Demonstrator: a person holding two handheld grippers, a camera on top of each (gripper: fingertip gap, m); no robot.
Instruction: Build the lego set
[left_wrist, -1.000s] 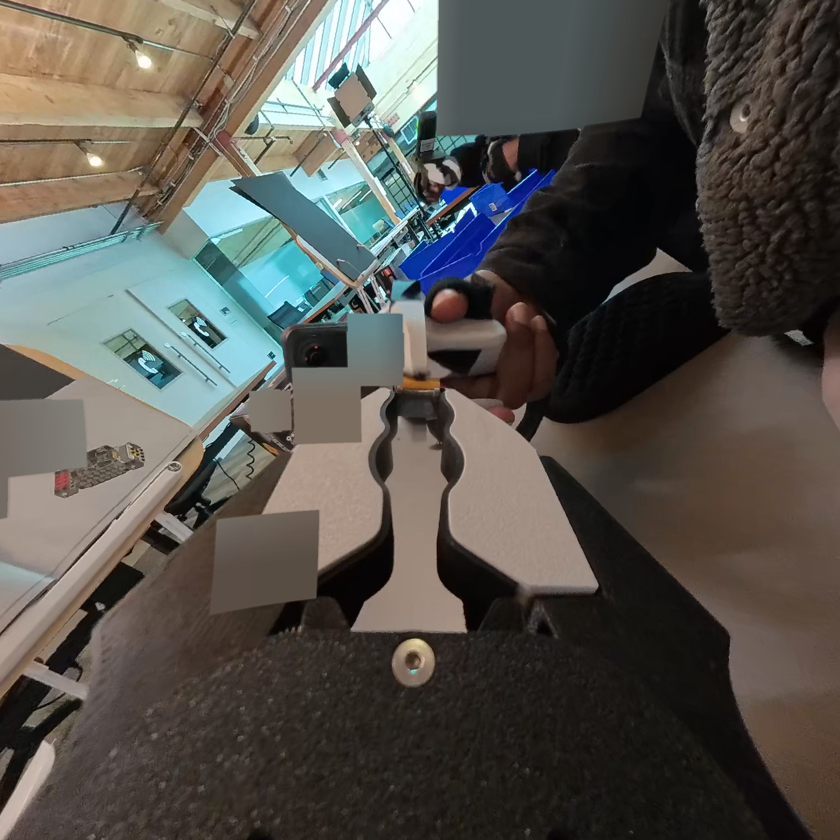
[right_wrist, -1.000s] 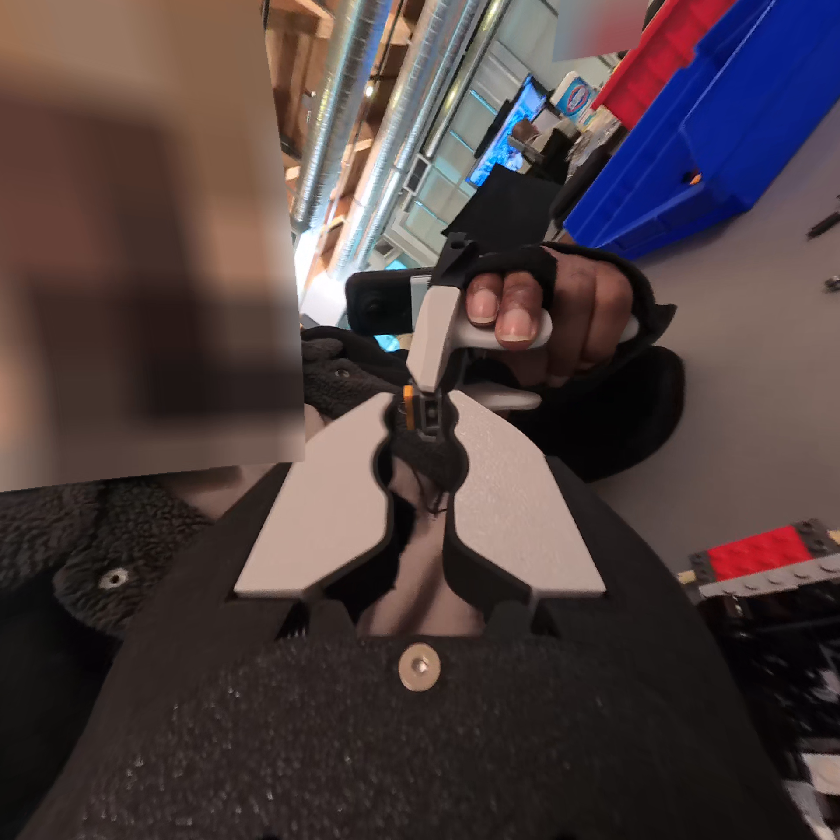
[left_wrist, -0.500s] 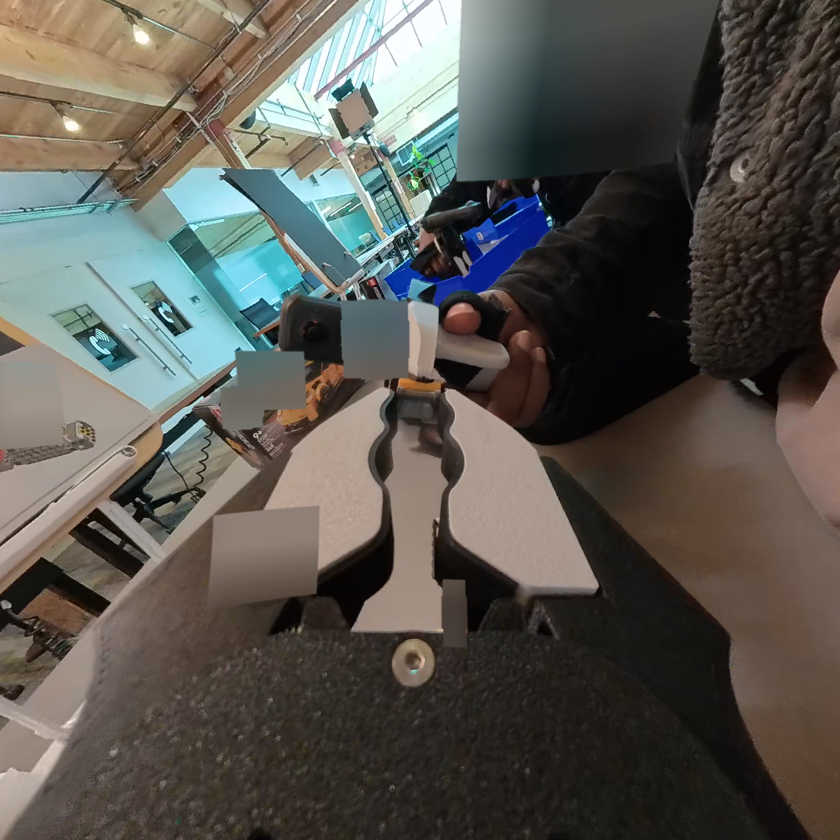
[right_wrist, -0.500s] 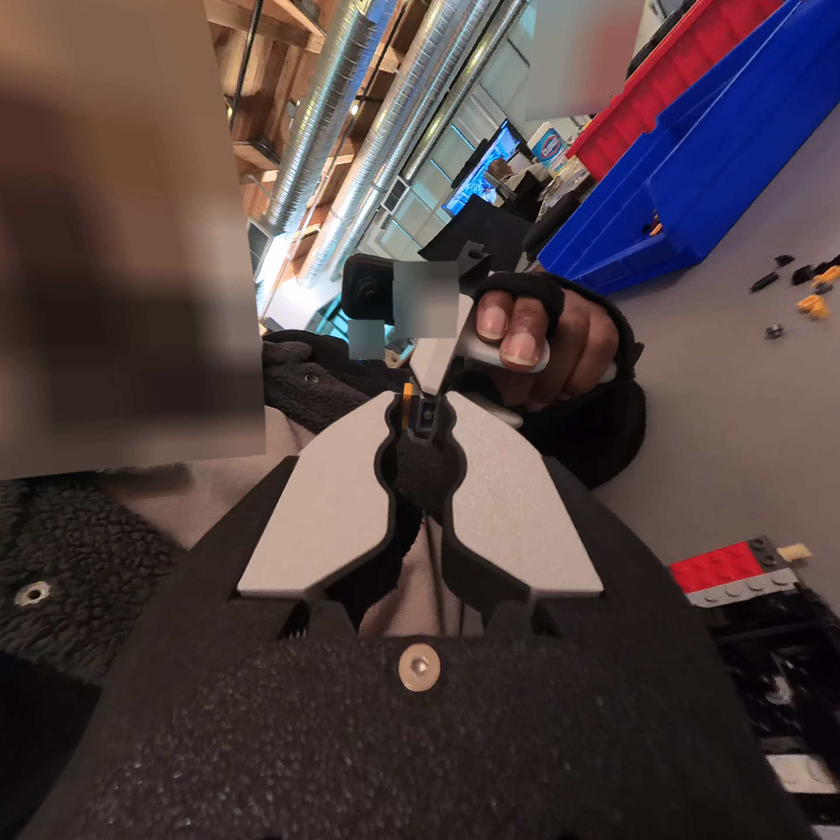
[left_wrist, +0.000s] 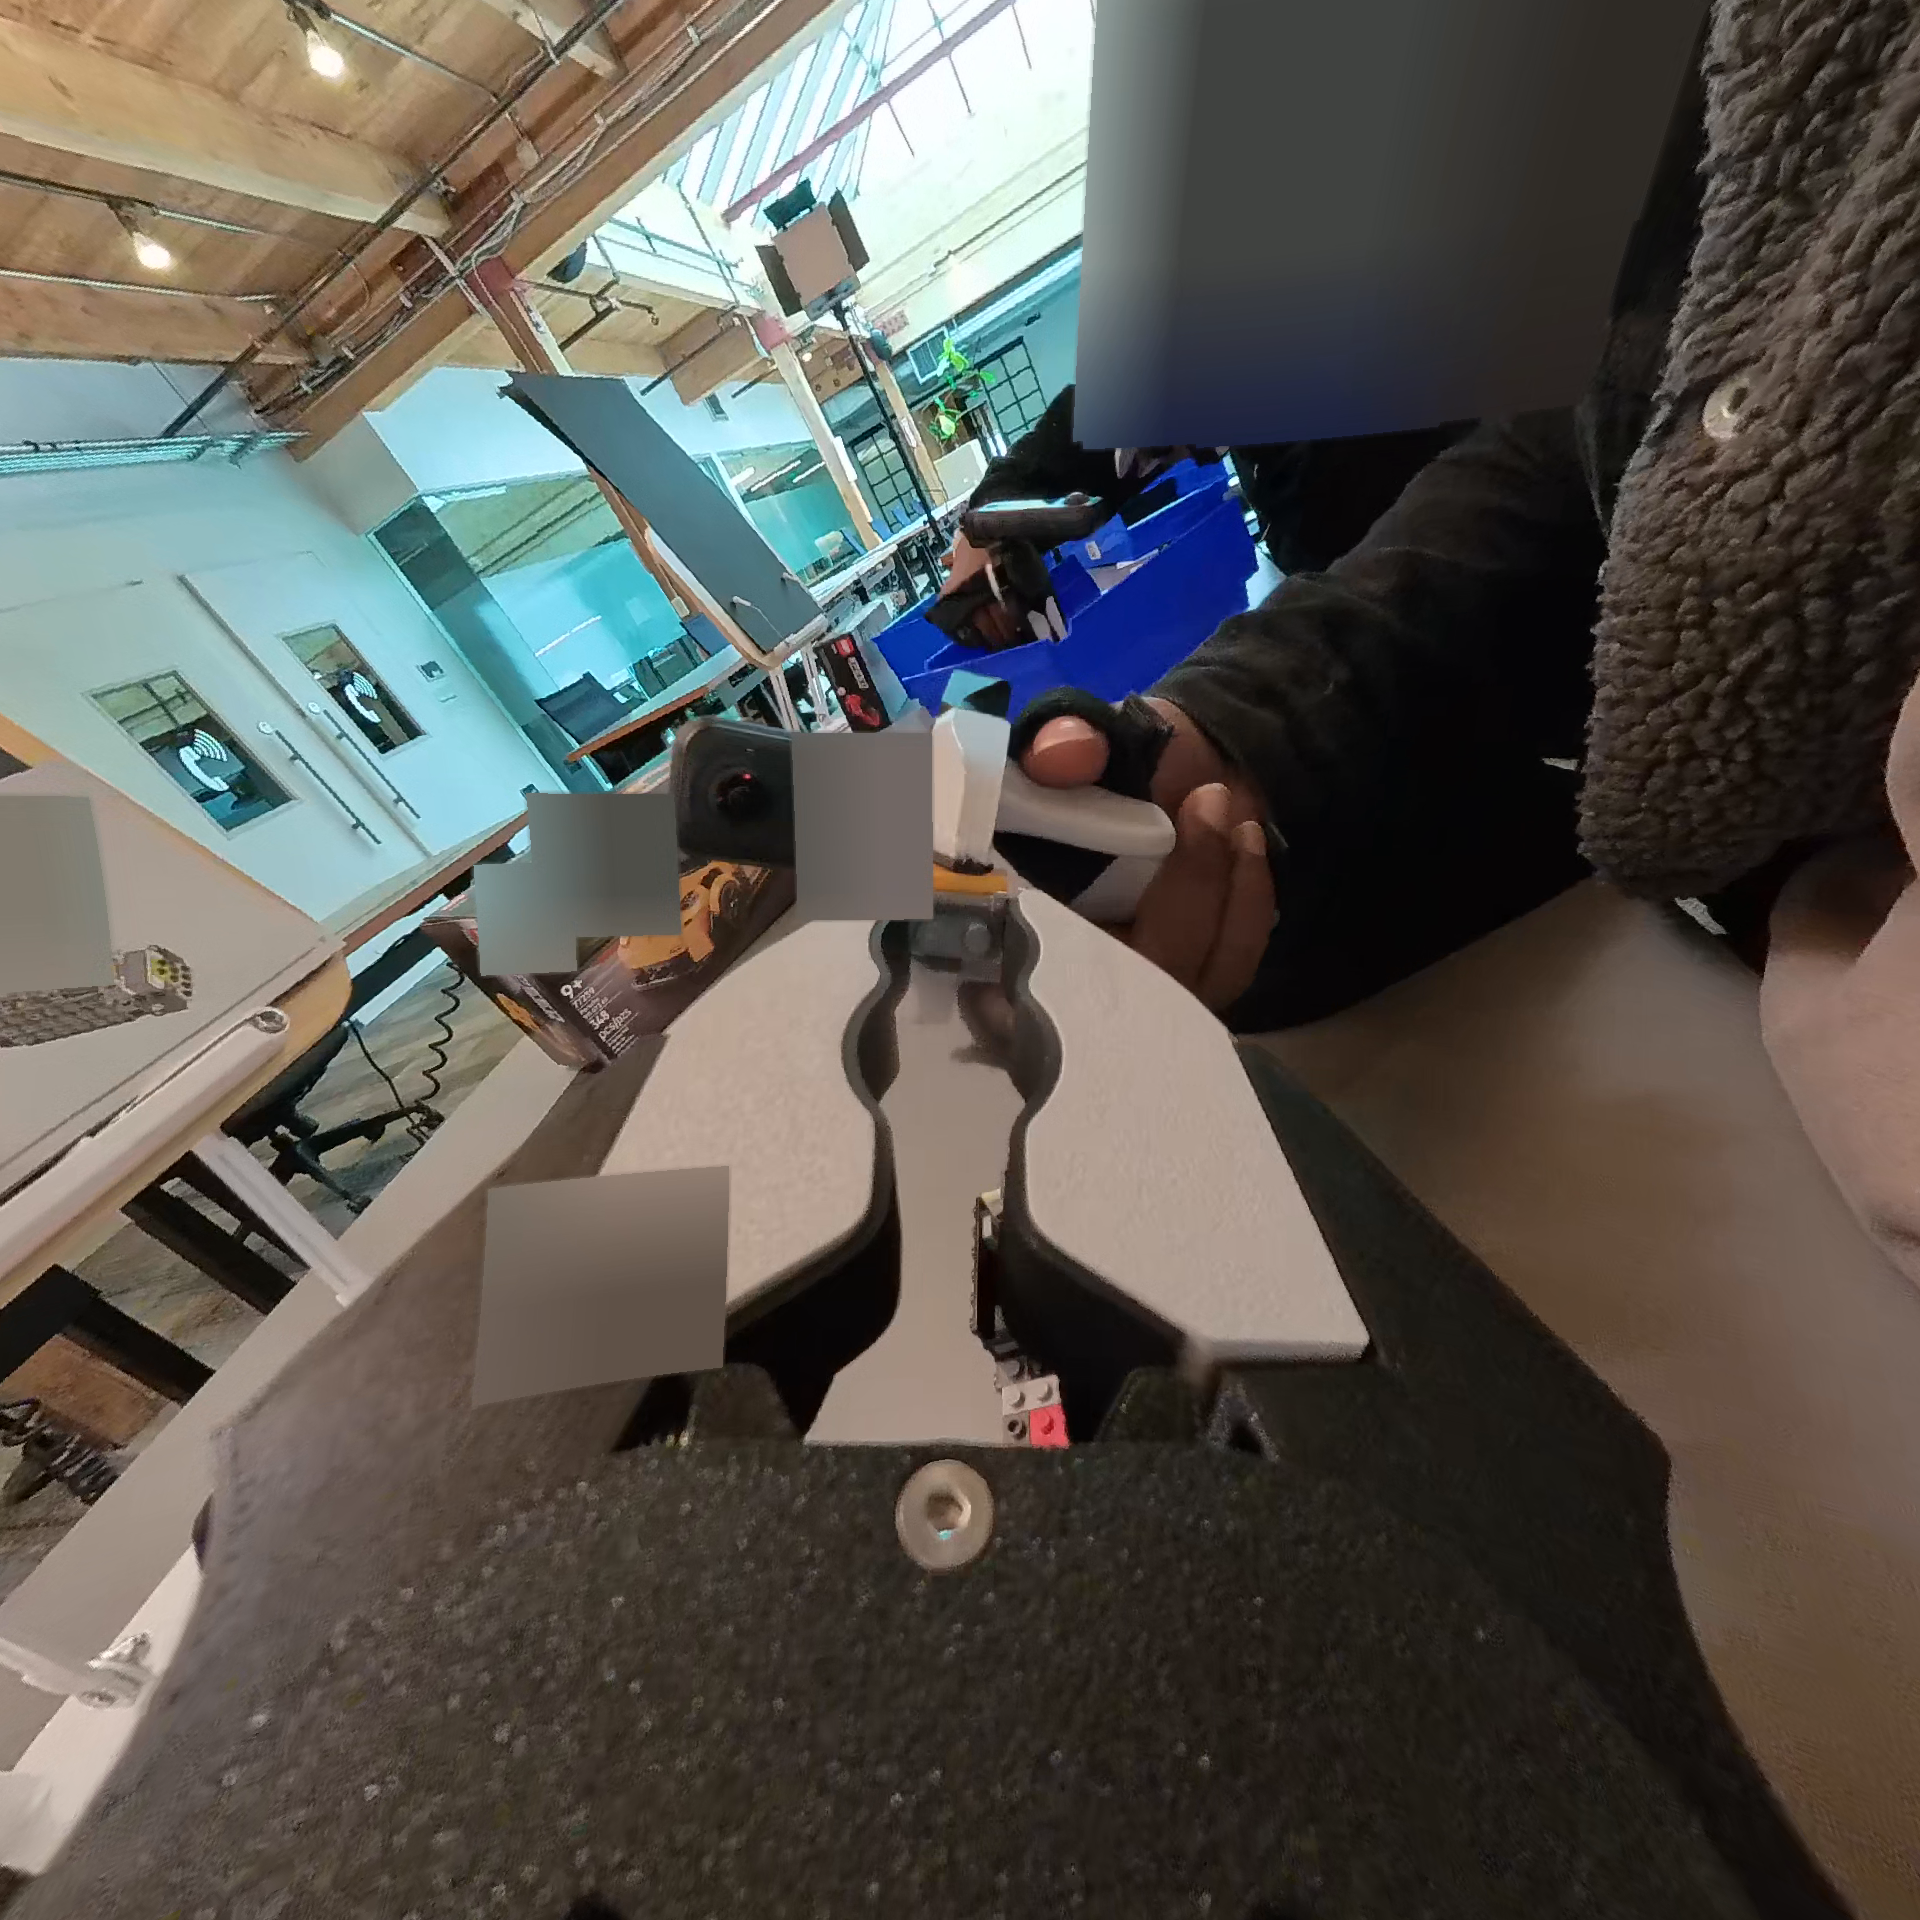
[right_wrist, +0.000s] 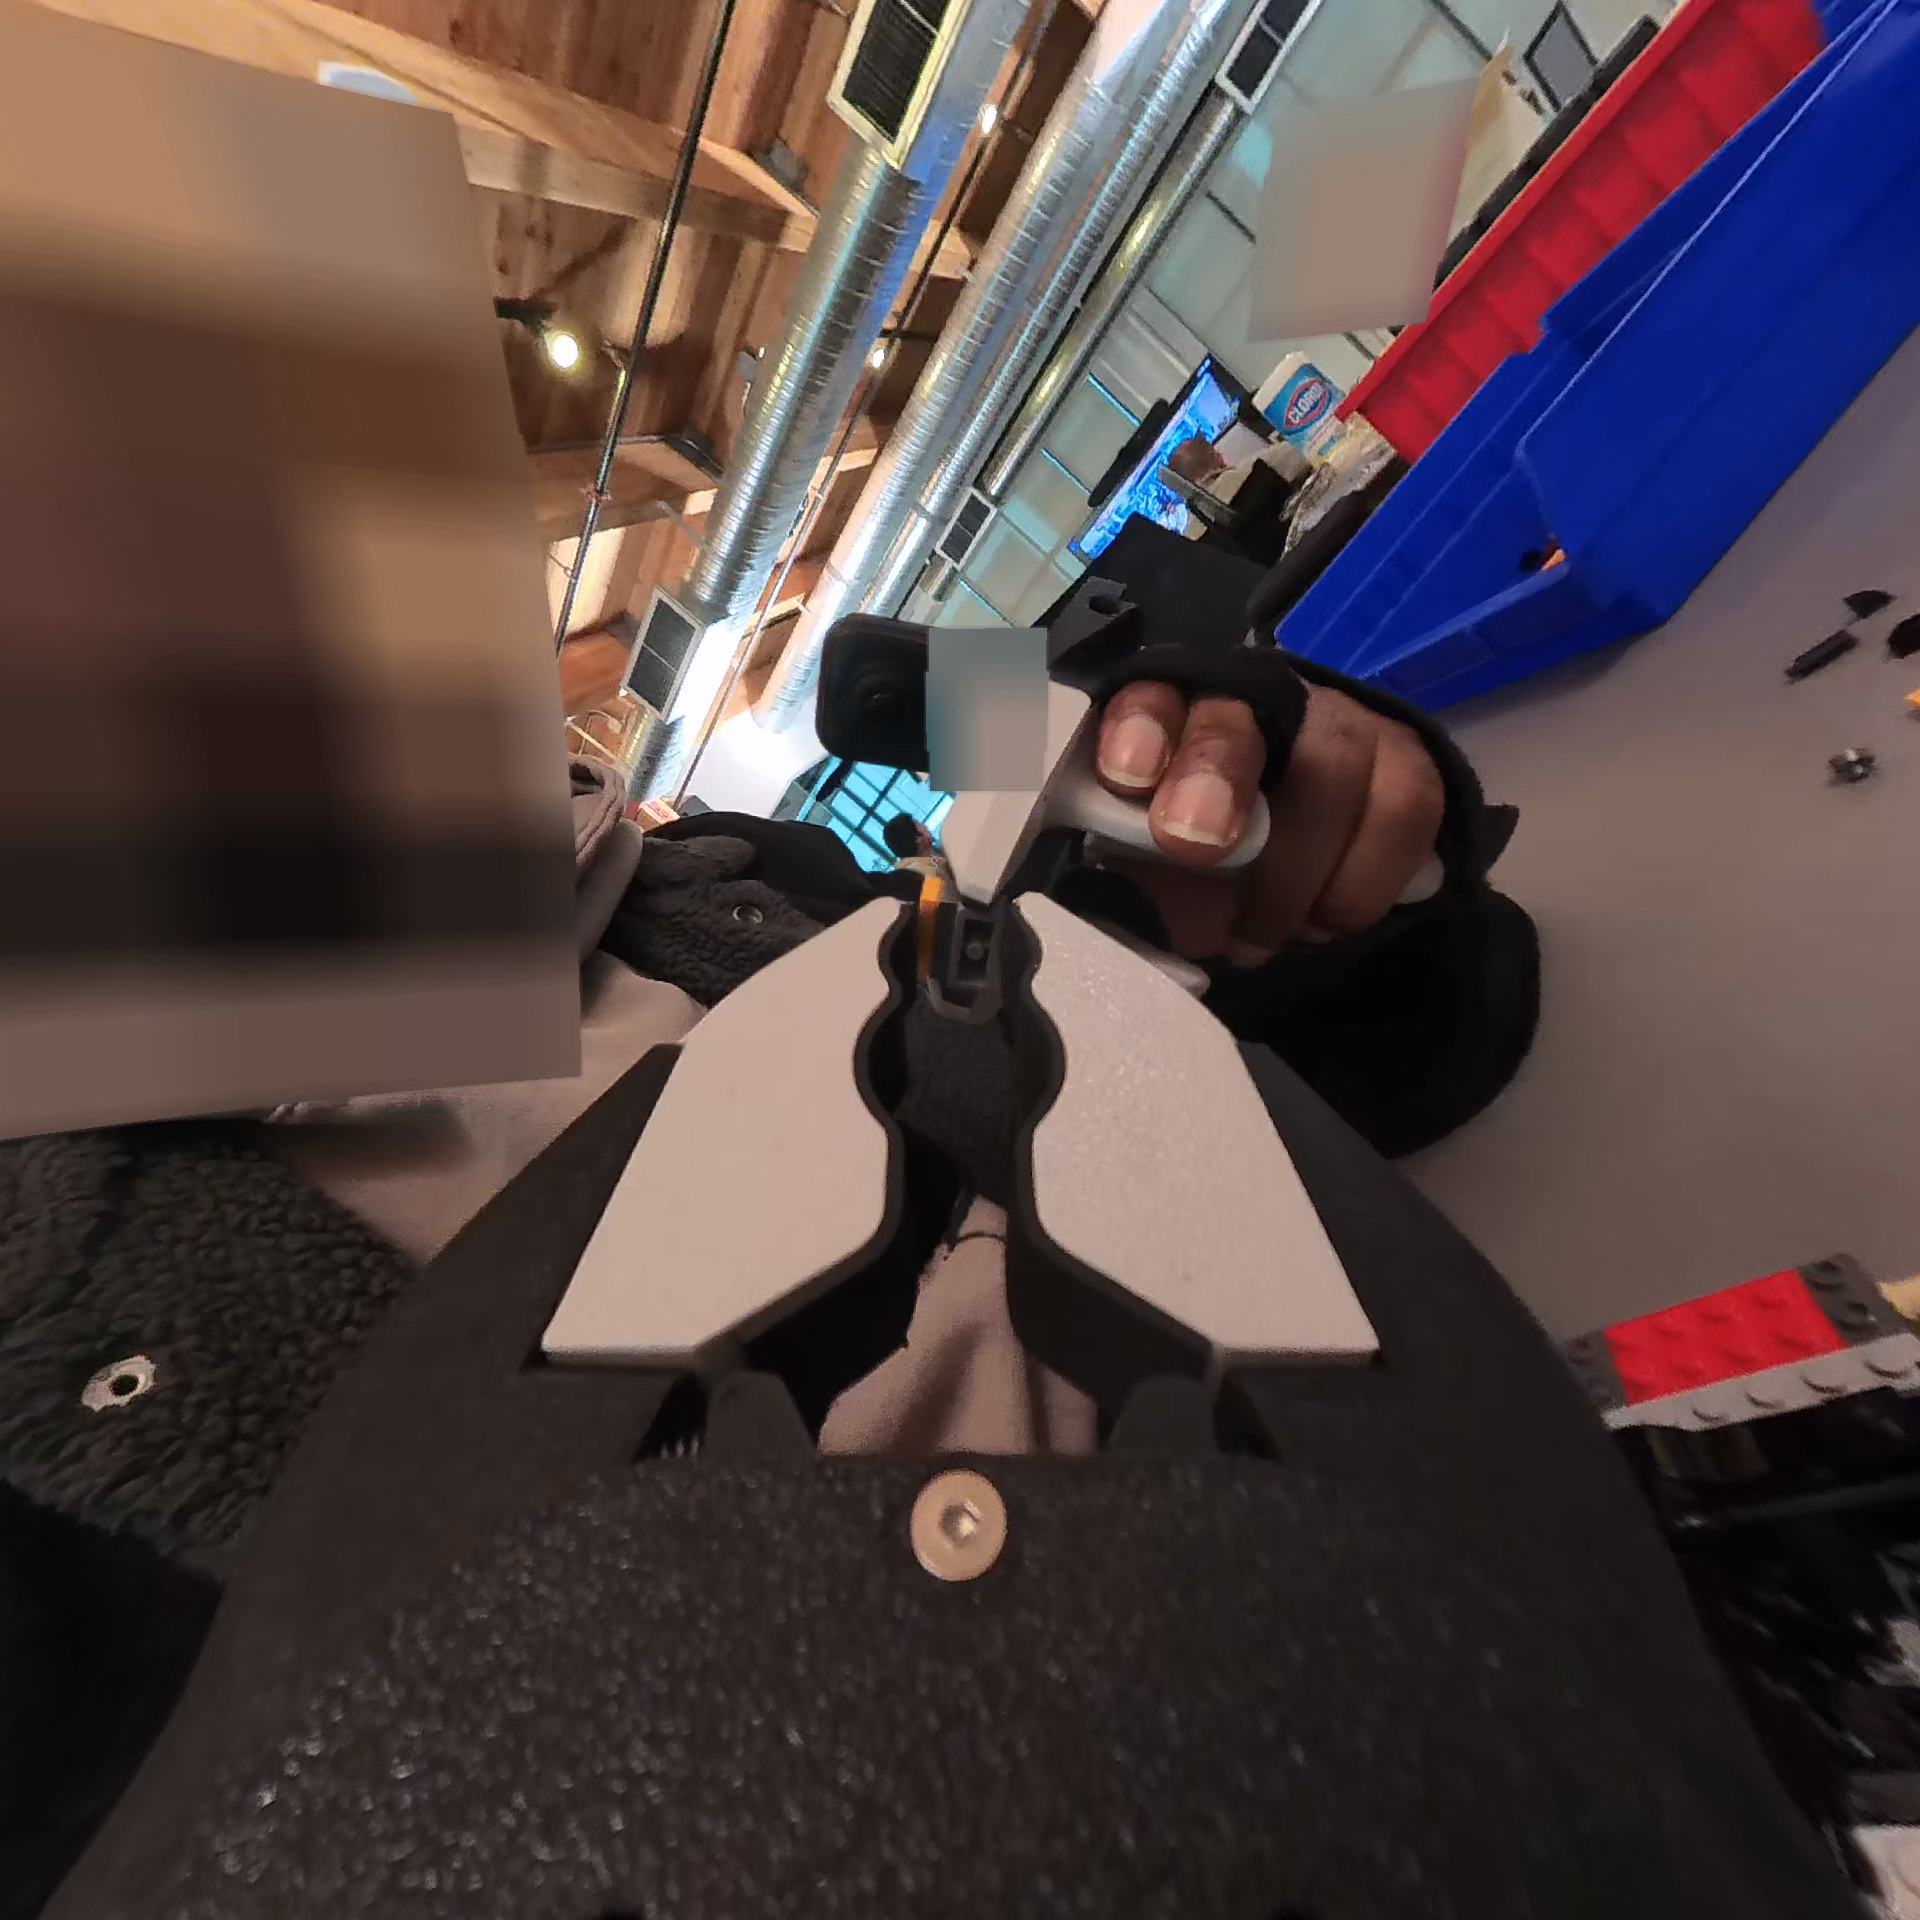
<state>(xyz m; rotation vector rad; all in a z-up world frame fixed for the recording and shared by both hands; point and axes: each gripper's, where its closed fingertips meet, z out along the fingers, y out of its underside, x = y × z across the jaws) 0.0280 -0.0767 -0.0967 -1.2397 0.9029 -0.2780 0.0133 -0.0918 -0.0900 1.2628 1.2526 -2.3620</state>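
Both grippers are held up above the grey table (right_wrist: 1683, 935), facing each other tip to tip. My left gripper (left_wrist: 948, 935) is shut on a small grey lego piece (left_wrist: 958, 940) with a thin orange plate (left_wrist: 971, 881) on top of it. The right gripper's white fingers (left_wrist: 971, 800) come down onto the orange plate from beyond. In the right wrist view my right gripper (right_wrist: 961, 930) is shut across the orange plate (right_wrist: 928, 925) and the grey piece (right_wrist: 975, 951) together. The left gripper's white finger (right_wrist: 997, 842) meets them from the far side.
A part-built lego model with a red plate (right_wrist: 1714, 1340) lies on the table at the lower right. Loose small pieces (right_wrist: 1860, 613) lie near blue bins (right_wrist: 1662, 436) and a red bin (right_wrist: 1600, 239). A lego box (left_wrist: 665, 966) stands behind. A person's fleece jacket (left_wrist: 1745, 520) is close by. Less than 4 cm separates the two grippers' tips.
Both grippers have stayed joined at the small piece while turning and shifting together. The background has swung, and more of the table, the loose pieces and the box have come into view.
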